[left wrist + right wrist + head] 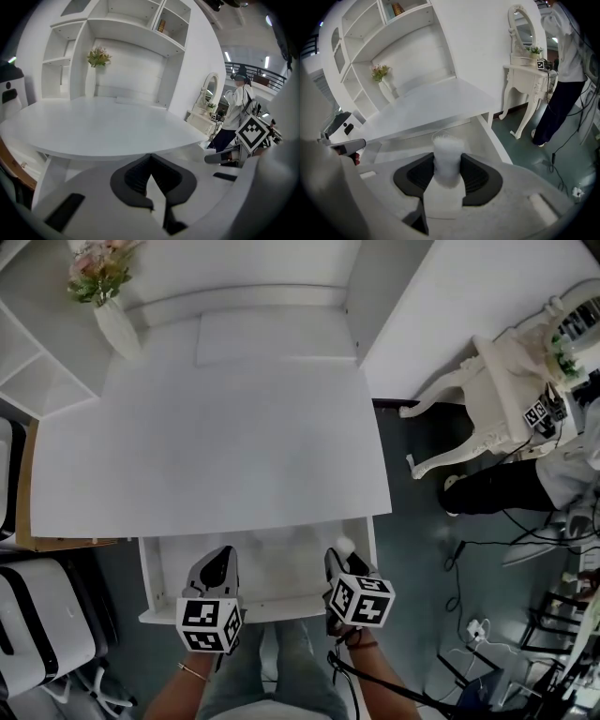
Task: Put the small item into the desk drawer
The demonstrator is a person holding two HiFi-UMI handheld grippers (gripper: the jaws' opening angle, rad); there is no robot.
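The drawer [150, 579] at the bottom middle is open, and the right gripper [448, 172] pinches the small white item [447, 154] over its right side, still to be put in, while the left gripper [151, 174] has its jaws pressed together, empty.

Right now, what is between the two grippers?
Nothing but the bare white floor of the open drawer lies between the left gripper and the right gripper, which holds the small item. The head view shows it.
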